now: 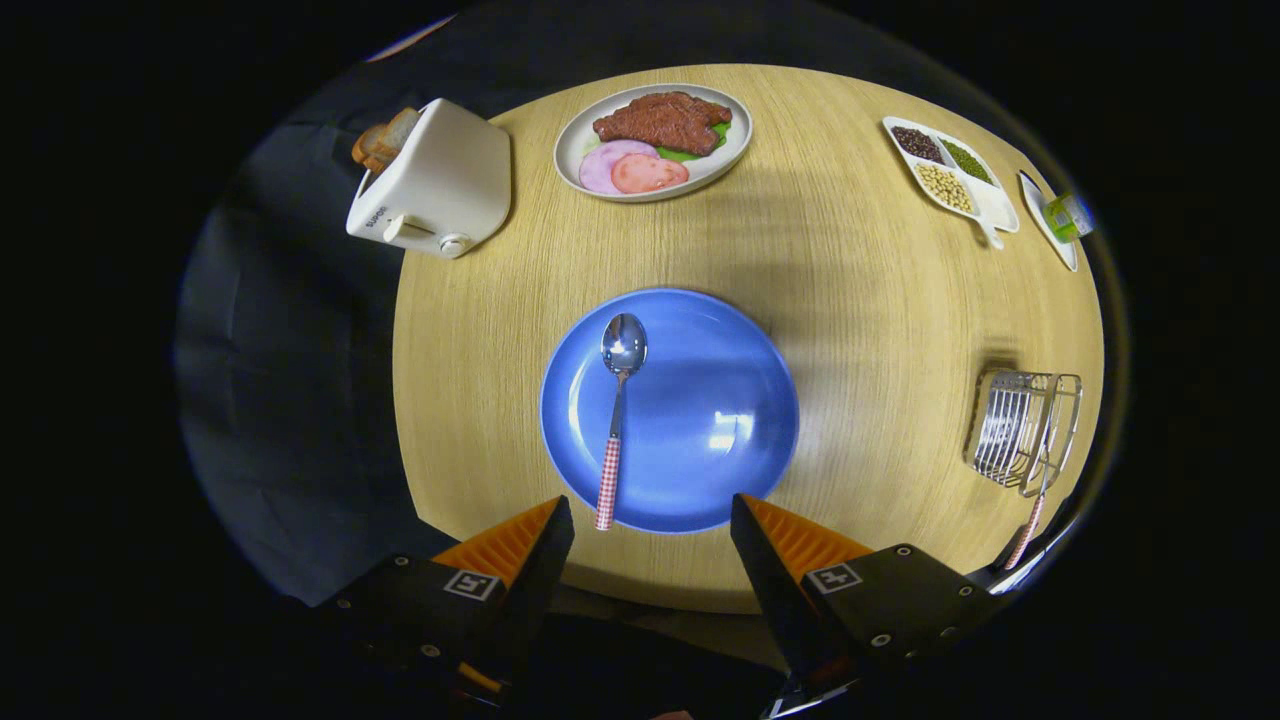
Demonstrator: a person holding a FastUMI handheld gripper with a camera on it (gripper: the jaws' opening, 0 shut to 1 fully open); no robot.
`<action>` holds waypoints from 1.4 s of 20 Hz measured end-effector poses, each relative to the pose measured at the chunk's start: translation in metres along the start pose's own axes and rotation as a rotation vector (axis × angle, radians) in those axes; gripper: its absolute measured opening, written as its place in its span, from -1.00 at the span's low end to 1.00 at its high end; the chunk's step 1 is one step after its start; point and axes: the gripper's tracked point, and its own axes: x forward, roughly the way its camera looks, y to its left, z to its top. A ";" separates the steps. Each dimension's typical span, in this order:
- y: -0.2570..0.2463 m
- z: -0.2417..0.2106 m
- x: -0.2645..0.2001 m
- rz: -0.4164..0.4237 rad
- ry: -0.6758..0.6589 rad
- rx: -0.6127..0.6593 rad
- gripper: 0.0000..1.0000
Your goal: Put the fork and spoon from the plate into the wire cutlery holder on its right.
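**Spoon on the blue plate, my fingers wide apart**

The spoon (620,400) lies on the blue plate (700,420), on the plate's left half. Its shiny bowl points away from me and its red-and-white checked handle points back at me. The end of the handle sits on the plate's near rim, just ahead of my left finger.

My gripper (652,525) is wide open and I hold nothing. My two fingers (520,545) stand well apart, and the near edge of the plate shows between them. Neither finger touches the plate or the spoon.

The wire cutlery holder (1025,430) stands far off to the right of the plate, near the edge of the round wooden table (860,280). A thin thing with a red-and-white checked handle (1028,535) sticks out of the holder toward me. I think it is the fork, but it is small and bent there, so I cannot be sure.

Past the plate, on the far side of the table, sits a white plate of meat and ham slices (652,142). To its left is a white toaster (435,185) with bread in the top. Far to the right is a white dish of beans (950,175) with three parts.
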 end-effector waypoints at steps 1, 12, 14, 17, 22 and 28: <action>0.005 0.002 0.008 -0.013 0.004 0.003 0.91; 0.037 0.010 0.082 -0.160 0.008 -0.053 0.63; 0.037 0.011 0.088 -0.190 0.000 -0.057 0.43; 0.029 0.008 0.098 -0.241 -0.006 -0.057 0.00; 0.017 0.008 0.106 -0.303 -0.027 -0.046 -0.49; 0.014 0.009 0.104 -0.266 -0.056 -0.018 -0.86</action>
